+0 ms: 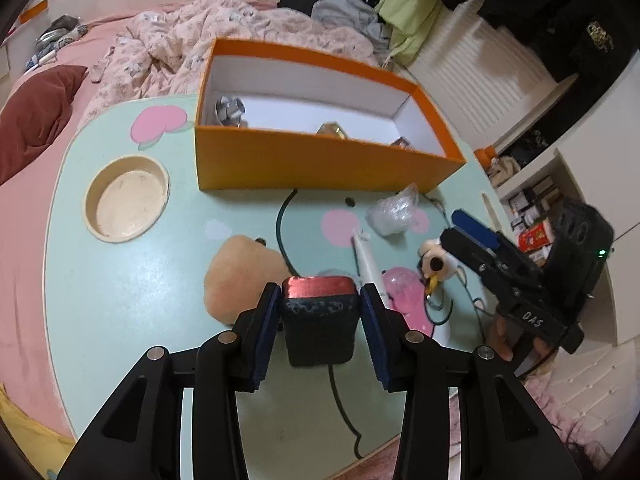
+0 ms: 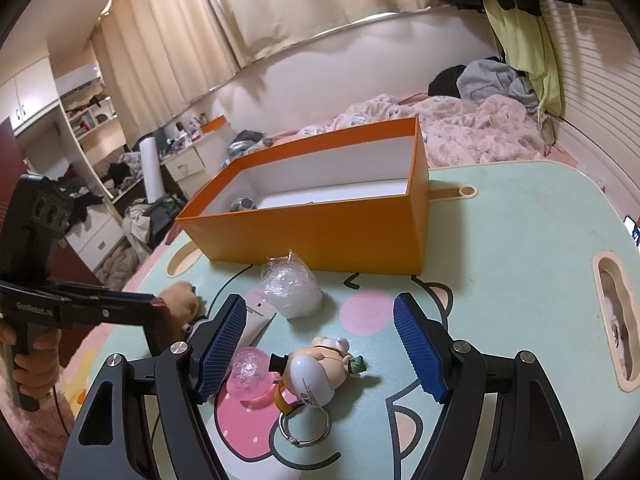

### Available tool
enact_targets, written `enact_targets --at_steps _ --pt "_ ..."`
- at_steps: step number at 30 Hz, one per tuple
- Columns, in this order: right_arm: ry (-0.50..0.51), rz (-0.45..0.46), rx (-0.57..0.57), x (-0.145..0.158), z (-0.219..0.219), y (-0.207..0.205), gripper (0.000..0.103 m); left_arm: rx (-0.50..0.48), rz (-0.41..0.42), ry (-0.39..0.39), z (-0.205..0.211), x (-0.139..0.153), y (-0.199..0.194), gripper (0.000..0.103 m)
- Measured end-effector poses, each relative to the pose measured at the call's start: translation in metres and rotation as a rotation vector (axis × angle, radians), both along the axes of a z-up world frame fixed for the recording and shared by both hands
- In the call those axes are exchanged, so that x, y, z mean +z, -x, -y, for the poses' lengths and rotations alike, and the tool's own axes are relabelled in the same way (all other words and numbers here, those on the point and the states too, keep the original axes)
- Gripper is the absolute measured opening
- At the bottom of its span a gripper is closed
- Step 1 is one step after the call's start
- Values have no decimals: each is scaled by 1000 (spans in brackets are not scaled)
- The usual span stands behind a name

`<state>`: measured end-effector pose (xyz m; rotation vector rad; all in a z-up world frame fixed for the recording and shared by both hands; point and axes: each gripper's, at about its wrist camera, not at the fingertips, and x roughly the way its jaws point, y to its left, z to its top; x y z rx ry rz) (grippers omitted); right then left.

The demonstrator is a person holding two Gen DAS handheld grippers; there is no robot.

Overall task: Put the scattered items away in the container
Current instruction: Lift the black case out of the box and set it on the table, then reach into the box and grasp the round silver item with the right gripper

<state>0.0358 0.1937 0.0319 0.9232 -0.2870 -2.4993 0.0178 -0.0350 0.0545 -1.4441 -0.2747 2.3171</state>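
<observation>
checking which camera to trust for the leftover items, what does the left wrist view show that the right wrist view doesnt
Only the left wrist view shows the round recess in the table, a gold item inside the box, and the black and red object between the left gripper fingers.

Only the right wrist view shows the metal key ring on the figurine and the open right gripper over it.

Both show the orange box, plastic bag, white tube, pink ball and figurine.
</observation>
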Motion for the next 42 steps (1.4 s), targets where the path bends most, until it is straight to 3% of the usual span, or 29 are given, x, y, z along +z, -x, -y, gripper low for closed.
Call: enact_targets --at_steps 3,5,7,11,13,16,19,23,27,30,33,35,38,42 --pt "1 -1 -3 0 -1 1 76 56 -68 -73 11 7 0 42" --pt "-1 -1 -3 0 -1 1 76 97 -131 -166 23 9 0 42" --pt "-2 -1 -3 0 -1 1 76 85 -216 -255 32 9 -4 51" --pt "10 -7 5 1 -1 1 76 213 -401 -294 55 2 -15 57" --pt "23 -21 12 4 -3 0 76 277 -453 -292 65 -7 -19 58" --pt "27 -28 24 7 -1 1 76 320 -380 -315 77 -21 -12 58" --pt "19 -36 36 17 4 4 76 333 -259 -398 90 -40 -2 58" --pt "37 -44 86 60 17 20 76 319 -239 -500 101 -46 -4 58" --pt "-52 87 172 89 63 69 76 325 -227 -531 103 -49 -5 58" --pt "-53 319 211 76 103 122 74 325 -219 -580 109 -52 -7 58" --pt "-24 533 225 48 130 169 53 335 -215 -612 116 -54 -8 58" --pt "-100 561 171 34 147 191 50 326 -199 -640 118 -57 -9 63" --pt "-229 530 89 23 162 207 47 326 -198 -654 120 -58 -9 63" --pt "-238 552 119 16 173 215 44 317 -201 -657 118 -57 -11 63"
